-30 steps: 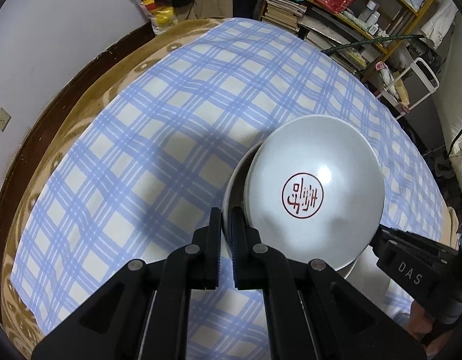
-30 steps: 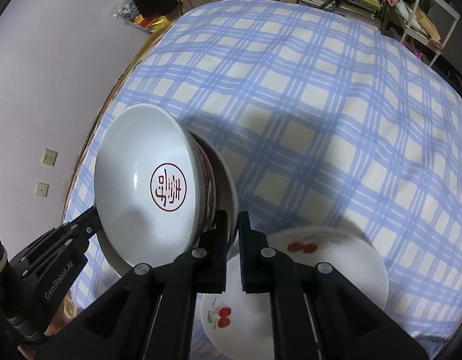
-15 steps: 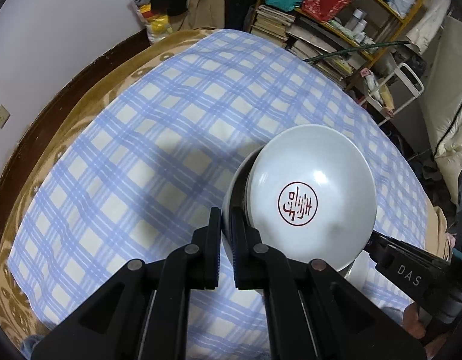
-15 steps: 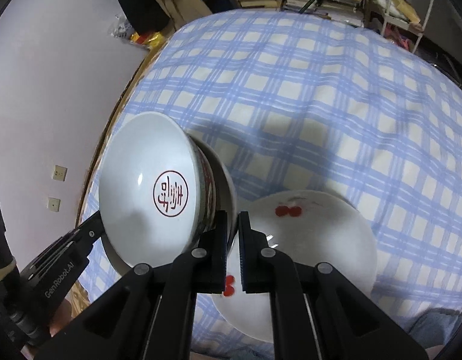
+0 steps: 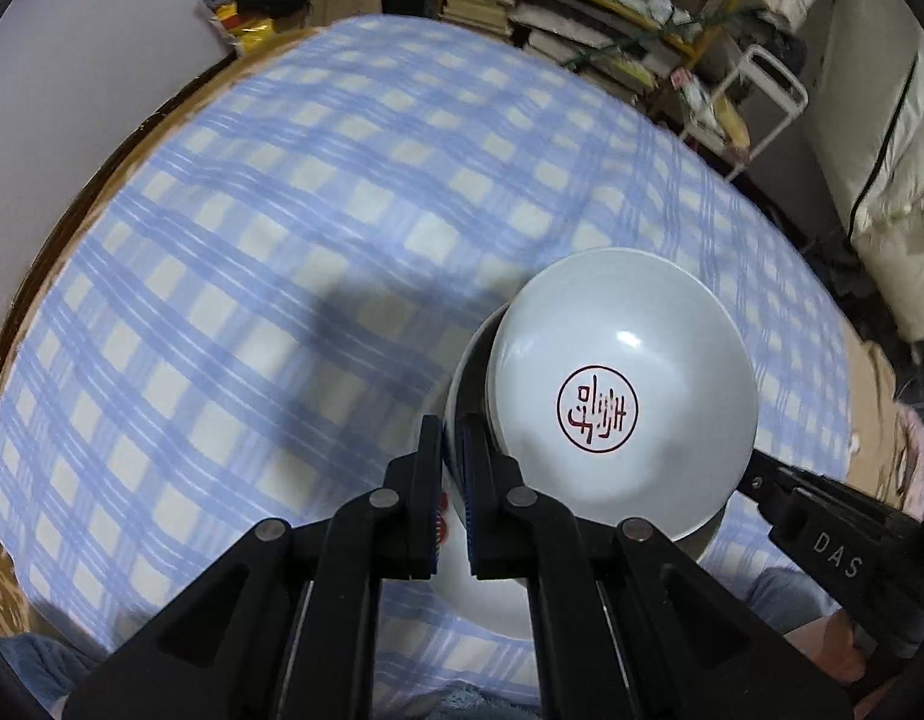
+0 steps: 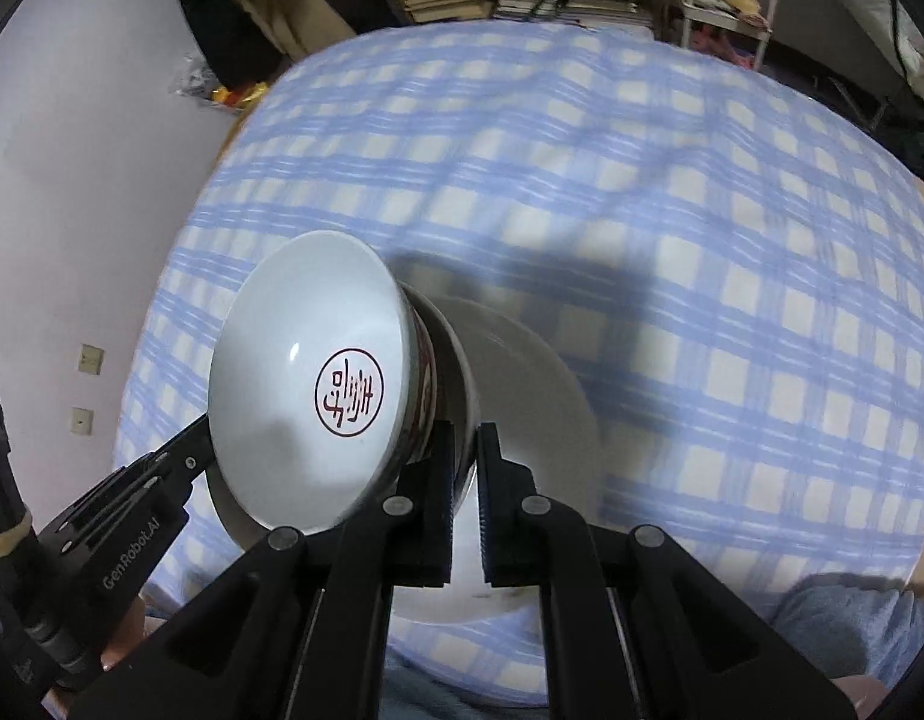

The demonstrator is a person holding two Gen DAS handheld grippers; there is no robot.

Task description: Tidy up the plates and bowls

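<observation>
Both grippers have carried the bowls (image 6: 306,384) toward the plate (image 6: 540,396) — now directly beneath. Left gripper (image 5: 453,480) and right gripper (image 6: 465,480) each pinch opposite rims of the lower bowl, mouths up, above the checked tabletop (image 6: 702,240).

Dim indoor light fell from overhead, leaving small glare spots inside the glossy white ceramic bowl (image 5: 624,396) and soft grey shadows on the blue-and-white checked tablecloth (image 6: 732,276), which was motion-blurred; fisheye bending and dark vignetting ringed both views
</observation>
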